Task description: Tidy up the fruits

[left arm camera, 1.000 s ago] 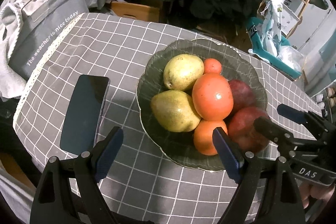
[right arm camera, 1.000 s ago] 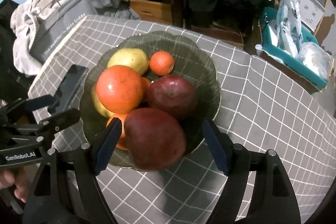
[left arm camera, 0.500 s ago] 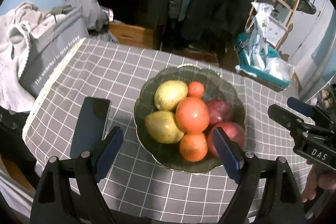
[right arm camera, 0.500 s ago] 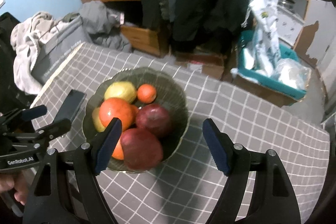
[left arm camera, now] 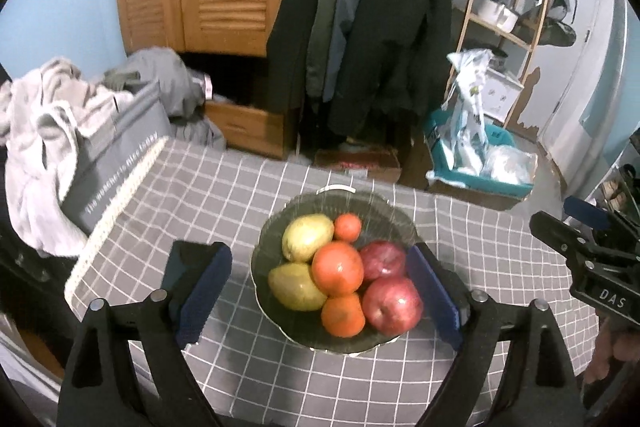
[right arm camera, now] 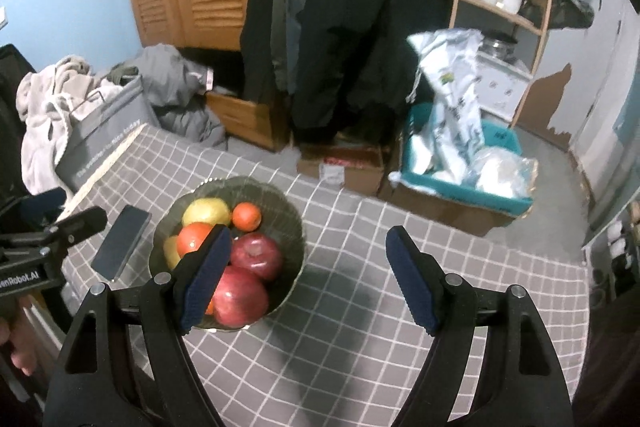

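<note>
A dark glass bowl (left arm camera: pixel 372 205) (right arm camera: pixel 280 203) stands on the checked tablecloth. It holds two yellow-green pears (left arm camera: pixel 306 237), a large orange (left arm camera: pixel 337 268), two smaller oranges (left arm camera: pixel 347 227) and two red apples (left arm camera: pixel 393 303) (right arm camera: pixel 240 297). My left gripper (left arm camera: pixel 320 301) is open and empty, raised high above the bowl's near side. My right gripper (right arm camera: pixel 308 281) is open and empty, raised above the table to the right of the bowl. Each gripper shows at the edge of the other's view.
A black phone (left arm camera: pixel 180 269) (right arm camera: pixel 121 241) lies left of the bowl. A grey bag with clothes (left arm camera: pixel 116 155) sits off the table's left edge. Coats, a wooden cabinet, a teal crate with bags (right arm camera: pixel 460 167) and shelves stand behind the table.
Both grippers have risen and pulled back from the bowl, which now looks smaller and farther away. Both stayed open and empty. The fruit has not moved.
</note>
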Demonstrator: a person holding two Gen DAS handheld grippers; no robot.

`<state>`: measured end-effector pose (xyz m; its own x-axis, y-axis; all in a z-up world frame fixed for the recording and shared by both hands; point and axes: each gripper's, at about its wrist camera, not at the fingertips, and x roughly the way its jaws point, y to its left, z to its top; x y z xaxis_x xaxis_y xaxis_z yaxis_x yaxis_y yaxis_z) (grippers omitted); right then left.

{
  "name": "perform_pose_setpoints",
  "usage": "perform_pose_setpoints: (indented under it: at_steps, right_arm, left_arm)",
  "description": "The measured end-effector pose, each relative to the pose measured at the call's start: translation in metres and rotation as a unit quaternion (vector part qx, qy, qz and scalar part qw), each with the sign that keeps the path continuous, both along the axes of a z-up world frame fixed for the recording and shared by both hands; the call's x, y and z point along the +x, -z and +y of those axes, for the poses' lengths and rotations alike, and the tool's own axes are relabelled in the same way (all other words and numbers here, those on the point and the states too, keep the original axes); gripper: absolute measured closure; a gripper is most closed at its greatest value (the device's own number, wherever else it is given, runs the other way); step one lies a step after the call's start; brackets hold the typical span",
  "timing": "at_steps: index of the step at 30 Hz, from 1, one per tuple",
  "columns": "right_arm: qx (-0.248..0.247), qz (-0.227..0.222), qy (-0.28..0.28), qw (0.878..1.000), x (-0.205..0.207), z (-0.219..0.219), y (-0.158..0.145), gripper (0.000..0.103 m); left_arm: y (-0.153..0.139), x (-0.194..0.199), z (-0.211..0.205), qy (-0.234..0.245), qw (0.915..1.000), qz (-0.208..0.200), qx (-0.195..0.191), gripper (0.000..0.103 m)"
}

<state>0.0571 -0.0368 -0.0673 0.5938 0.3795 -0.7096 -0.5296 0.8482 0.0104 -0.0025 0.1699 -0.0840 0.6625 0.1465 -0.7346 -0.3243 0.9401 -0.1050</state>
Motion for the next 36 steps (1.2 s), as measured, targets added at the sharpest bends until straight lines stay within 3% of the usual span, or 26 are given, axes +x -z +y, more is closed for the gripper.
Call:
perform_pose_setpoints:
  at_steps: [6, 18, 36]
  right_arm:
    - [0.020, -0.030, 0.011, 0.999, -0.012, -0.018, -0.029, 0.024]
    - [0.043, -0.085, 0.033, 0.995, -0.036, -0.050, -0.071, 0.024]
    - [0.055, -0.106, 0.048, 0.992, -0.049, -0.074, -0.084, 0.024]
  left_arm:
    - [-0.030, -0.008, -0.016, 0.008, 0.9987, -0.037, 0.035, 0.001]
    - [-0.077, -0.025, -0.049, 0.031, 0.9923, -0.101, 0.064, 0.001]
    - [-0.092, -0.029, -0.064, 0.045, 0.9886, -0.129, 0.064, 0.001]
